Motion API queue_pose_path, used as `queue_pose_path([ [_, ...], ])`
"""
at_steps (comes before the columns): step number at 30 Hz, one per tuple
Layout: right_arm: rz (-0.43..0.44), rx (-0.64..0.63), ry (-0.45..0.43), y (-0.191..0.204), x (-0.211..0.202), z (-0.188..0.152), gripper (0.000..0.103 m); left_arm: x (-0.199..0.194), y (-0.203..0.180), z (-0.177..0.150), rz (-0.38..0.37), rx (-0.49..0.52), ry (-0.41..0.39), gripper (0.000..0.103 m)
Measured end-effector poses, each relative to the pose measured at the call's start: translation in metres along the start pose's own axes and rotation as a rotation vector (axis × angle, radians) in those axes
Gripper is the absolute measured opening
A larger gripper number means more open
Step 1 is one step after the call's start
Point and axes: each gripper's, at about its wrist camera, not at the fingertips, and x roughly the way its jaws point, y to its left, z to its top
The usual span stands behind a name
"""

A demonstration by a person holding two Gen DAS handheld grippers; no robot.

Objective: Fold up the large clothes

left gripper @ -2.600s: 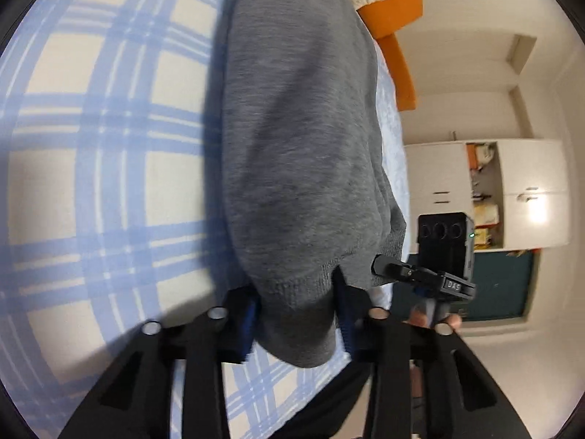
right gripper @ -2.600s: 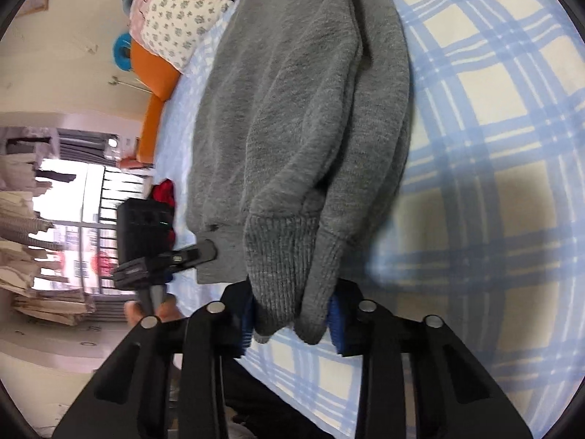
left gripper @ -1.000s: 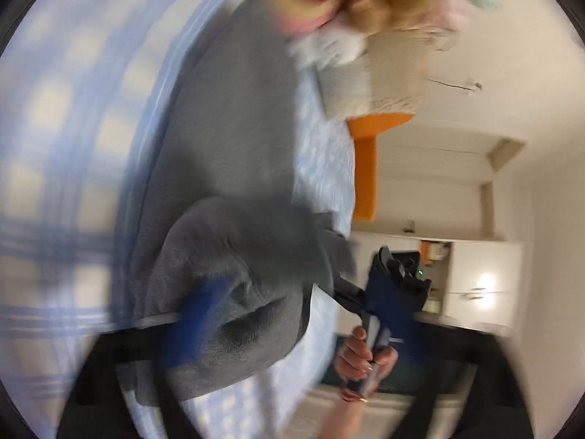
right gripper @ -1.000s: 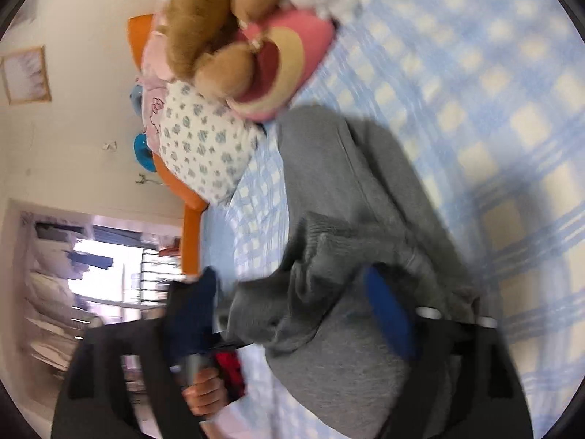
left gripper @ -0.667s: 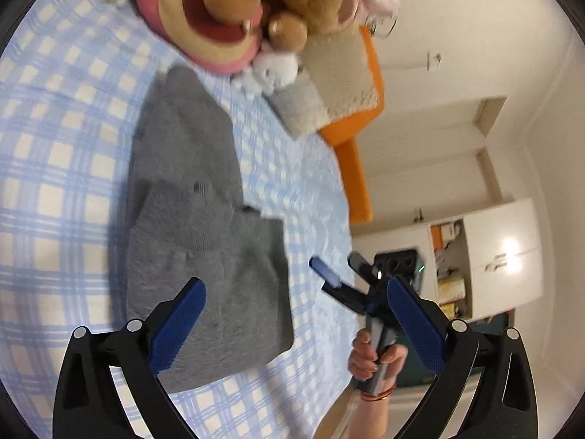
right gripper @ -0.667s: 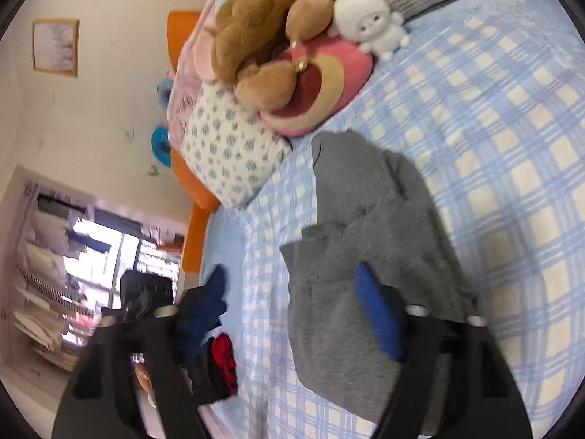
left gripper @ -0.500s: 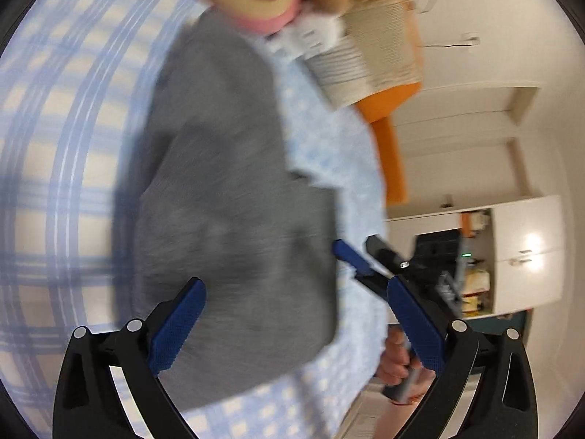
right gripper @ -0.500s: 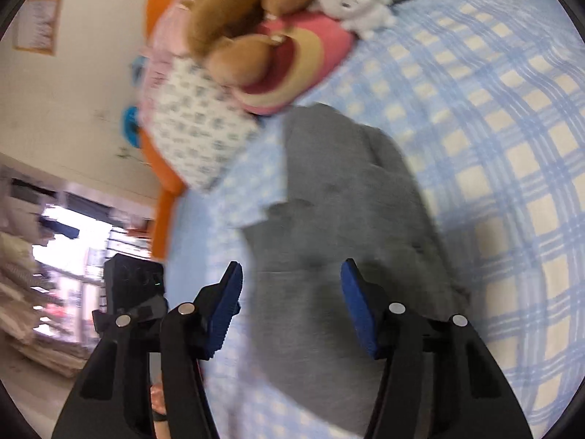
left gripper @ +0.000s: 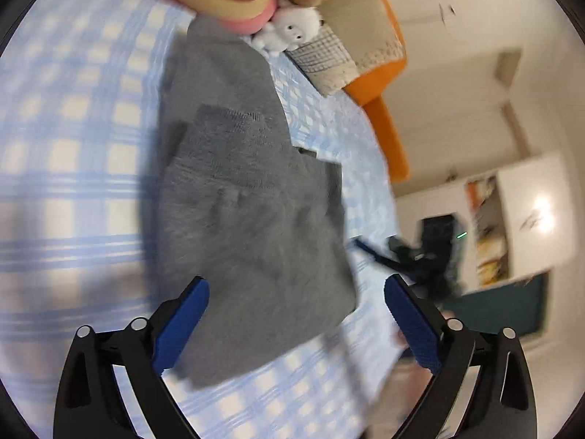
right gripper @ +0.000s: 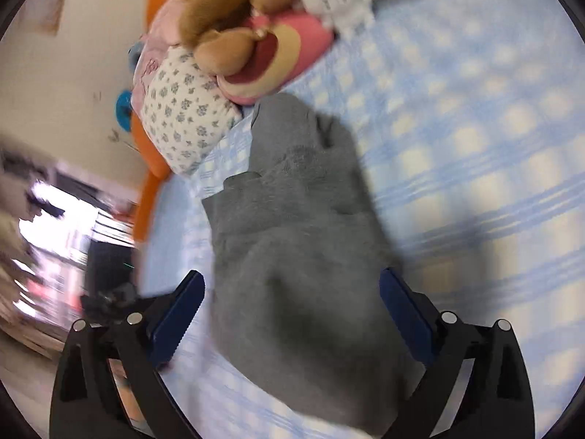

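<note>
The grey sweater (left gripper: 252, 226) lies folded on the checked bedsheet (left gripper: 73, 168), just below the plush toys (right gripper: 252, 36); left gripper (left gripper: 296, 323) and right gripper (right gripper: 292, 314) hover spread and empty, though blur hides any remaining untidiness.

A bed with a blue-and-cream checked sheet (left gripper: 73, 168) fills the foreground. At its head sit an orange padded headboard (left gripper: 387, 124), a floral-print white pillow (right gripper: 182, 120) and plush toys (right gripper: 263, 47). Cream walls (left gripper: 475, 18) surround a white cupboard (left gripper: 526, 216) with one door open. Bright daylight from a window (right gripper: 55, 230) is blurred.
</note>
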Motion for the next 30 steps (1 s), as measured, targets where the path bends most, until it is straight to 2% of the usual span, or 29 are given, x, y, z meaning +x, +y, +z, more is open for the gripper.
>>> queue_pose_path([
  [2,-0.004,0.012,0.036,-0.008,-0.015,-0.012,0.095,-0.003,0.005,-0.016,0.058,0.005,0.048,0.099],
  [5,-0.028,0.066,0.124,-0.031,-0.015,-0.038,0.096,0.006,0.023,-0.035,0.064,-0.032,0.087,0.099],
  [6,-0.012,0.094,0.155,-0.041,-0.012,-0.048,0.096,0.01,0.032,-0.041,0.053,-0.058,0.093,0.099],
  [11,0.085,0.231,0.231,-0.074,0.014,-0.078,0.096,0.038,0.073,-0.064,-0.118,-0.23,0.097,0.099],
  [16,0.227,0.325,0.197,-0.088,0.026,-0.079,0.096,0.041,0.082,-0.066,-0.203,-0.266,0.045,0.1],
  [17,0.246,0.334,0.191,-0.089,0.027,-0.077,0.093,0.041,0.084,-0.066,-0.211,-0.28,0.041,0.099],
  [20,0.253,0.349,0.217,-0.084,0.037,-0.075,0.073,0.039,0.086,-0.068,-0.258,-0.31,0.035,0.099],
  [23,0.245,0.369,0.226,-0.085,0.037,-0.077,0.066,0.039,0.09,-0.073,-0.301,-0.361,0.039,0.099],
  [27,0.28,0.423,0.236,-0.088,0.033,-0.079,0.062,0.041,0.092,-0.081,-0.358,-0.428,0.065,0.099],
  [30,0.343,0.465,0.235,-0.086,0.035,-0.071,0.057,0.047,0.1,-0.077,-0.381,-0.485,0.075,0.099],
])
